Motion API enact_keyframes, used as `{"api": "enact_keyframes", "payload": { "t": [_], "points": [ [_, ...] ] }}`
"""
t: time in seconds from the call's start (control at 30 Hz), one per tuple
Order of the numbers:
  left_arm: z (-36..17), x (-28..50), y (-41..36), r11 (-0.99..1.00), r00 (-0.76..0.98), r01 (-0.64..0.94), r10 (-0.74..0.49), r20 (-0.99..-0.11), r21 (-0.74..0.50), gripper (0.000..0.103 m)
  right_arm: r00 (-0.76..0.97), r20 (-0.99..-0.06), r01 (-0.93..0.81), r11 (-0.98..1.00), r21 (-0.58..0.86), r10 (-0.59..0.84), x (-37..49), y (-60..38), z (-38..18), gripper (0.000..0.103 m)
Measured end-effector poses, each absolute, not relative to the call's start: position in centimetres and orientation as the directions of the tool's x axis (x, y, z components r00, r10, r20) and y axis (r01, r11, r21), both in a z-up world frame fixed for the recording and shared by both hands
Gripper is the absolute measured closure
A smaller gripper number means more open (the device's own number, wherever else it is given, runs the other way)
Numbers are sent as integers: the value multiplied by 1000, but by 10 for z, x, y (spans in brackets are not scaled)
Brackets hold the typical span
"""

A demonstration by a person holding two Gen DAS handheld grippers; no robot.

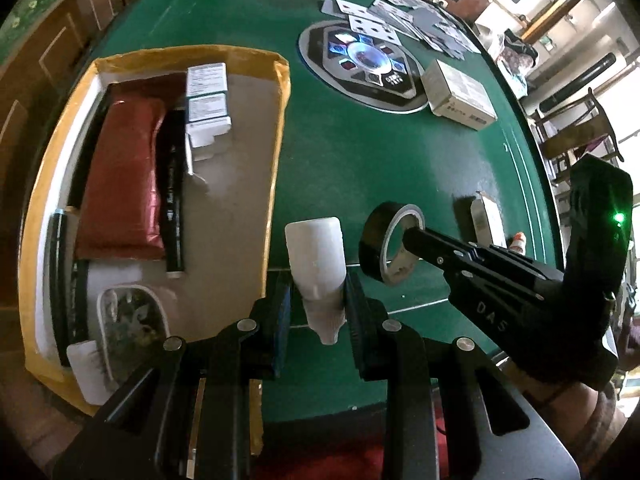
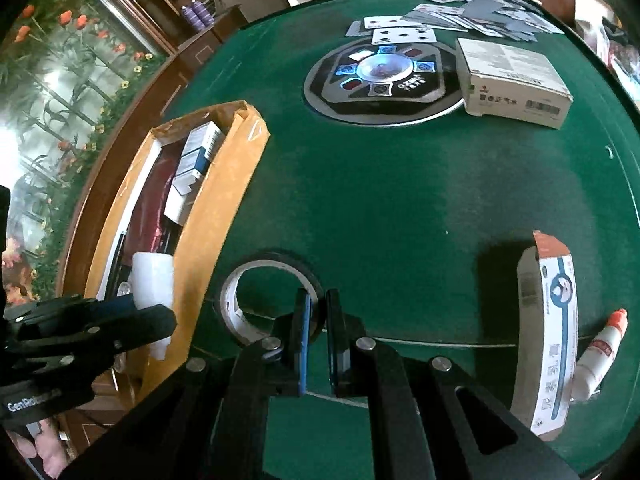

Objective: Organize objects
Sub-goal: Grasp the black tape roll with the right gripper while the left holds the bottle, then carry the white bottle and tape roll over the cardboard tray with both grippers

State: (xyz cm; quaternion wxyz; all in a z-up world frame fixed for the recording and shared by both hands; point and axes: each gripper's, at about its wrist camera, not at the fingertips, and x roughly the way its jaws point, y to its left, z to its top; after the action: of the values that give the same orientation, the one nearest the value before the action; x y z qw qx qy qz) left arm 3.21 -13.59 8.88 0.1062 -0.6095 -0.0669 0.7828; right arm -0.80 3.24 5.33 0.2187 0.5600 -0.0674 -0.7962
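Left wrist view: the left claw (image 1: 316,308) is clamped on a small white plastic bottle (image 1: 318,256), gripping it low near the nozzle, which points back toward the camera, so the body sticks out beyond the pads. The bottle hangs just beside the near wall of an open cardboard box (image 1: 276,152) on the green felt worktop (image 1: 360,152), apparently on its way in. The box already holds a red foil pouch (image 1: 124,176), a black tube (image 1: 172,196) and stacked white cartons (image 1: 208,108) packed along one side, leaving bare floor nearest the bottle. To the right, the right claw (image 1: 414,236) reaches into the core of a roll of black tape (image 1: 390,240).

Right wrist view: the right claw (image 2: 318,320) is closed on the tape roll's (image 2: 268,296) wall, one pad inside the ring and one outside, a hold that suits a hoop too wide to span. Still loose on the felt are a curved-looking white and blue carton (image 2: 548,336) with a small red-capped bottle (image 2: 602,348) touching it, a larger grey box (image 2: 512,76) and scattered playing cards (image 2: 440,20) beyond the table's round centre console (image 2: 380,76). Judged from this, sorting is partway through
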Motion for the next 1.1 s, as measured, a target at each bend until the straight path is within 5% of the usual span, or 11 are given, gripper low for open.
{"api": "enact_keyframes", "payload": {
  "t": [1.1],
  "points": [
    [107,36,-272,-963,-326,173,143,-935,-207,78,-270,-852,392,-860,328,-448,-3,-14,82,98]
  ]
}}
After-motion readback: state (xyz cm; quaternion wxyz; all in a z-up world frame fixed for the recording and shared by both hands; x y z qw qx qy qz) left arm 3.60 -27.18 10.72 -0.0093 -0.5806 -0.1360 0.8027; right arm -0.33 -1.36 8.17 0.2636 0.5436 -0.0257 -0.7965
